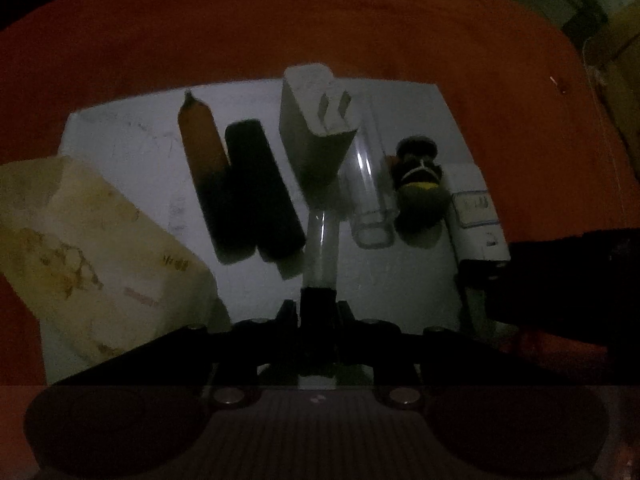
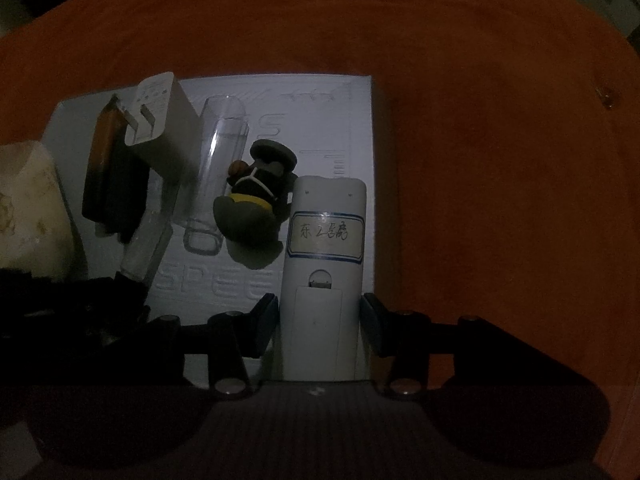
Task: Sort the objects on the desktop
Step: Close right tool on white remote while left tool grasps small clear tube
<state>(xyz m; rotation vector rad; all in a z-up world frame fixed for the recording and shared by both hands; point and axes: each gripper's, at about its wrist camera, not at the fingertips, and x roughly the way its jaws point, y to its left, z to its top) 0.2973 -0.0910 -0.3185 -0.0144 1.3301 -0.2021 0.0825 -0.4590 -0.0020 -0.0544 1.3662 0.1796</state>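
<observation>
A white board (image 1: 120, 148) lies on an orange cloth and bears the objects. My left gripper (image 1: 318, 308) is shut on the black end of a clear pen (image 1: 320, 240). Past it lie an orange marker (image 1: 202, 140), a black bar (image 1: 260, 184), a white charger plug (image 1: 316, 128), a clear tube (image 1: 366, 176) and a small dark figurine (image 1: 418, 176). My right gripper (image 2: 320, 320) is open, its fingers on either side of a white remote (image 2: 324, 264) with a handwritten label, with small gaps. The figurine (image 2: 252, 204) leans by the remote.
A cream paper packet (image 1: 92, 248) lies at the board's left edge, also seen in the right wrist view (image 2: 28, 208). The orange cloth (image 2: 500, 160) spreads beyond the board to the right and far side. Boxes (image 1: 616, 52) stand at the far right.
</observation>
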